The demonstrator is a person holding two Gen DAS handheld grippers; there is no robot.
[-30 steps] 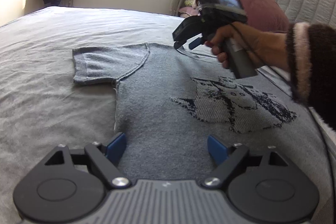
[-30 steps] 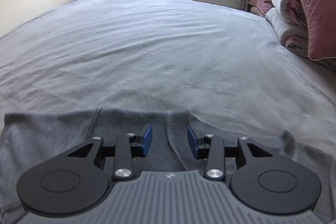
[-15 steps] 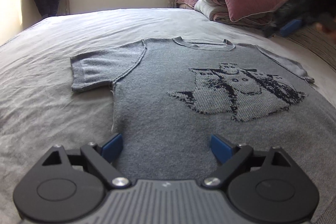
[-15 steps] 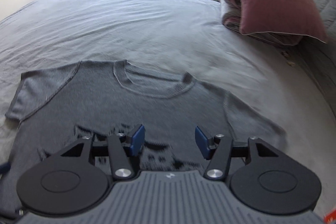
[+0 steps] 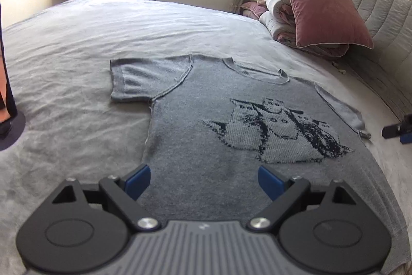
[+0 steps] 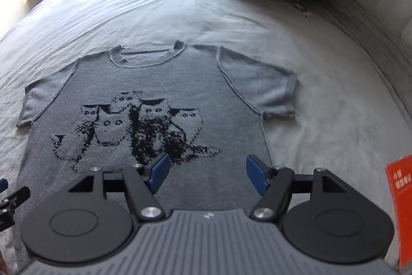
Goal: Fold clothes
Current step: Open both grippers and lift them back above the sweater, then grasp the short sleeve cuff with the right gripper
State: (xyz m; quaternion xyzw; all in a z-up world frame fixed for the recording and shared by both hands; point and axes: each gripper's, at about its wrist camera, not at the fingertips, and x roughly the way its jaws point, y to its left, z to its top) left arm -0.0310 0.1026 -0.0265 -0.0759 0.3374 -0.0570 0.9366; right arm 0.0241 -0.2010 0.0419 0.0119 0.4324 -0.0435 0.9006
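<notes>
A grey knitted short-sleeved top [image 6: 144,94] with a dark owl pattern [image 6: 134,130] lies flat and face up on the bed [image 6: 180,7], sleeves spread, its neckline toward the far edge and its hem toward the near edge; a pink pillow [image 5: 322,4] leans on folded bedding at the far right corner by the headboard. The left gripper [image 5: 203,179] hangs above the top's lower left part, jaws spread wide with nothing between them; the right gripper [image 6: 207,174] hangs over the lower right part, its jaws having just been opening, likewise empty.
</notes>
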